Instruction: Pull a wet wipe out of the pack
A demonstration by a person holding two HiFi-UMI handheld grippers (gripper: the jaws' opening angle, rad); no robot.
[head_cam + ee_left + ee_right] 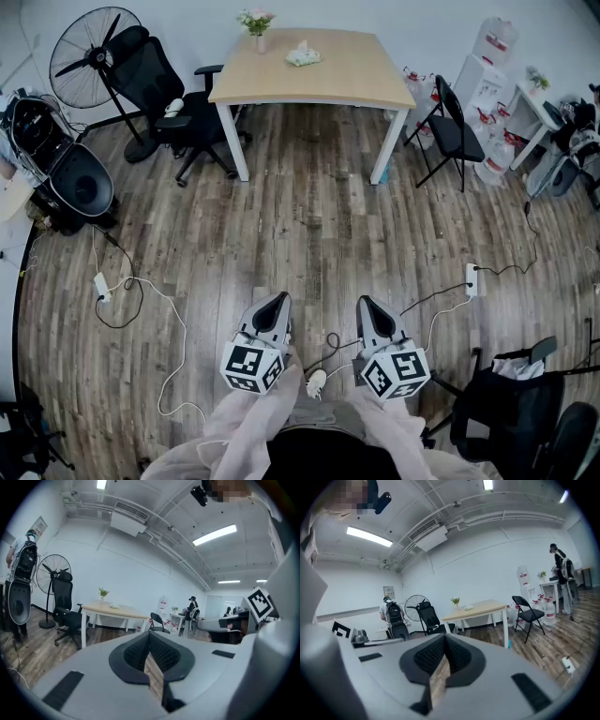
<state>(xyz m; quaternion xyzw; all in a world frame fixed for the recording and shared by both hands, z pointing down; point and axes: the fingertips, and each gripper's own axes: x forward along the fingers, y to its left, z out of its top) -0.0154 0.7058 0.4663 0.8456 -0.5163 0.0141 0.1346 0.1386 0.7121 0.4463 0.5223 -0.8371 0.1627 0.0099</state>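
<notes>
On far table [347,75], probable wipe pack [303,56], well apart from left gripper [277,300], right gripper [365,304]; both closed, empty.

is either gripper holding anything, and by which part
Nothing is held: the left gripper and the right gripper are both shut and empty. The pale wet wipe pack lies on the light wooden table.

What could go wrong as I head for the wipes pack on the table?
Cables trail over the floor ahead of you; tripping is possible. The flower vase stands near the wipes pack on the table; a reach could topple it. The left gripper and right gripper are shut; open one before reaching.
</notes>
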